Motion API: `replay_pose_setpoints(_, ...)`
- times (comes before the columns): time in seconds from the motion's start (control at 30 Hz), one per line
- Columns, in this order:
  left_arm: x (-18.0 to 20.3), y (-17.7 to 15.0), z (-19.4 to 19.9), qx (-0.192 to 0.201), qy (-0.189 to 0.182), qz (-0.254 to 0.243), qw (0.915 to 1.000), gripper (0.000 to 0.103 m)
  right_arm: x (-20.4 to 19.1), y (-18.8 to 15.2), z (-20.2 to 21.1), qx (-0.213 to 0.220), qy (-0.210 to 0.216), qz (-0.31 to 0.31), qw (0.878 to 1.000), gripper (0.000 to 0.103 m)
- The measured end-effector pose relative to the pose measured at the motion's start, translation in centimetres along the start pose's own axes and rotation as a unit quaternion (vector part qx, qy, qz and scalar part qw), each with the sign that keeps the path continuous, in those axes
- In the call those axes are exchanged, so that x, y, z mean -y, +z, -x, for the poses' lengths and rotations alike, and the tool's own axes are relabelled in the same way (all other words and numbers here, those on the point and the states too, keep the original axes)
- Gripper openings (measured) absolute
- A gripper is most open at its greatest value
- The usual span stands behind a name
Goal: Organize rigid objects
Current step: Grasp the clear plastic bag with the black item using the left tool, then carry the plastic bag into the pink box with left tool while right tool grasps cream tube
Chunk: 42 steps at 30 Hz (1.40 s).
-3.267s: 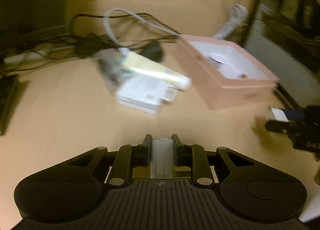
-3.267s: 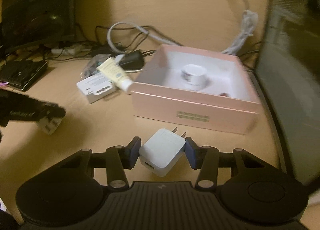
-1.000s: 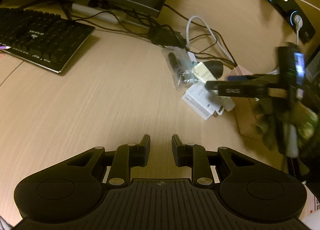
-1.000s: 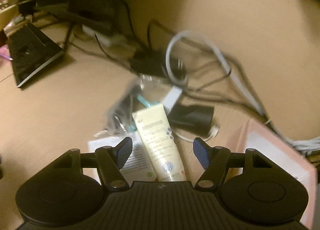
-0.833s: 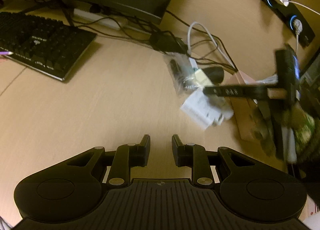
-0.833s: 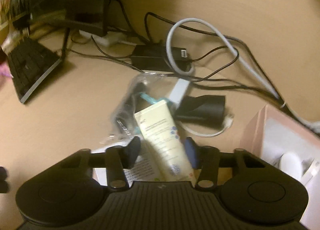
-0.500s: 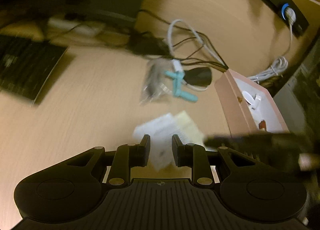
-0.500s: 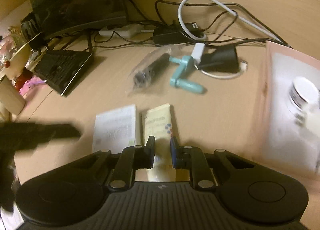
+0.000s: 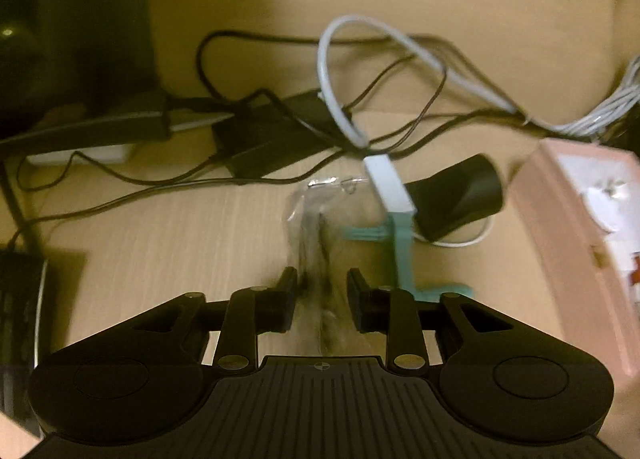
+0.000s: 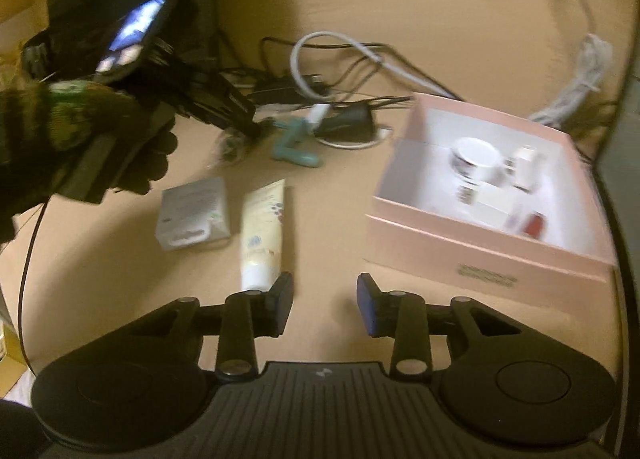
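Note:
My left gripper [image 9: 322, 291] hovers low over a clear plastic bag [image 9: 316, 227] with dark parts inside. Its jaws are opening, and the bag lies between them with no pad pressing on it. In the right wrist view a gloved hand [image 10: 80, 135] holds that left gripper [image 10: 250, 127] at the bag [image 10: 230, 145]. My right gripper [image 10: 324, 291] has its jaws opening with nothing between them. A cream tube [image 10: 264, 227] lies just ahead of its left finger, beside a small white box [image 10: 192, 211]. A teal tool [image 10: 296, 145] lies farther back.
An open pink box [image 10: 480, 259] at the right holds a white jar [image 10: 476, 159], a white charger and a red item. The pink box [image 9: 560, 227] also edges the left wrist view. Tangled cables [image 9: 360, 71], a black adapter [image 9: 460, 195] and a monitor stand crowd the back.
The right gripper was shut on the cream tube half a second ago; now its jaws are apart and the tube lies free. The left gripper swung from the white box to the plastic bag.

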<state>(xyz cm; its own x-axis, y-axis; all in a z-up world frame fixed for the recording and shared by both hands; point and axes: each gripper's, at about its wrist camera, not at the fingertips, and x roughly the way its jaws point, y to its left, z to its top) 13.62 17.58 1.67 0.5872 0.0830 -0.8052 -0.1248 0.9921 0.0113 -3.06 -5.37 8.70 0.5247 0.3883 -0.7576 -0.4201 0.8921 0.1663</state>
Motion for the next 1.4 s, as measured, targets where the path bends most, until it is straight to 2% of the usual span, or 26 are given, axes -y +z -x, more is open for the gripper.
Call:
replay_pose_setpoints(0.13,-0.4,0.6,-1.8,0.007,0.016,0.01,0.9998,0.027,1.2,-1.4,1.5,-0.001,-0.025,-0.018,1.0,0.045)
replay_pose_setpoints(0.3,-1.5,-0.1,-1.1,0.011,-0.016,0.02,0.9996,0.023,2.1,-2.4,2.4,-0.003,-0.04,-0.033,0.999,0.046)
replay_pose_setpoints(0.4,-2.0,-1.8,0.4,0.013,-0.016,0.007,0.9998,0.023,2.0,-2.2,2.1,-0.001,-0.04,-0.036,0.999,0.049)
replay_pose_setpoints(0.5,-3.5,-4.4,2.4,0.011,-0.023,0.022,0.9994,0.023,1.6,-2.0,1.3,0.003,-0.038,-0.035,0.999,0.058)
replay_pose_setpoints(0.6,-4.9,-7.3,5.0,0.008,-0.023,0.038,0.999,0.023,0.7,-1.8,0.1,0.008,-0.039,-0.027,0.999,0.059)
replay_pose_setpoints(0.7,-6.7,-10.2,7.2,0.001,-0.028,0.064,0.9976,0.023,-0.3,-1.6,-1.3,0.005,-0.027,-0.012,1.0,0.06)
replay_pose_setpoints(0.8,-7.9,-12.6,9.2,-0.003,-0.031,0.078,0.9964,0.023,-1.3,-1.3,-2.4,-0.006,0.006,0.002,1.0,0.06)
replay_pose_setpoints(1.0,-7.6,-15.4,11.5,-0.01,-0.049,0.079,0.9956,0.024,-3.2,-0.2,-4.9,0.0,0.023,0.04,0.999,0.06)
replay_pose_setpoints(1.1,-7.1,-15.7,11.7,-0.008,-0.045,0.064,0.9969,0.025,-4.0,0.8,-6.4,0.0,0.03,0.061,0.998,0.06)
replay_pose_setpoints(1.23,-7.2,-15.7,11.6,-0.01,-0.042,0.069,0.9967,0.025,-4.8,1.9,-8.6,-0.007,0.04,0.081,0.996,0.059)
replay_pose_setpoints(1.4,-7.1,-15.7,11.5,-0.002,-0.046,0.066,0.9968,0.025,-5.2,2.7,-10.3,-0.007,0.044,0.084,0.995,0.057)
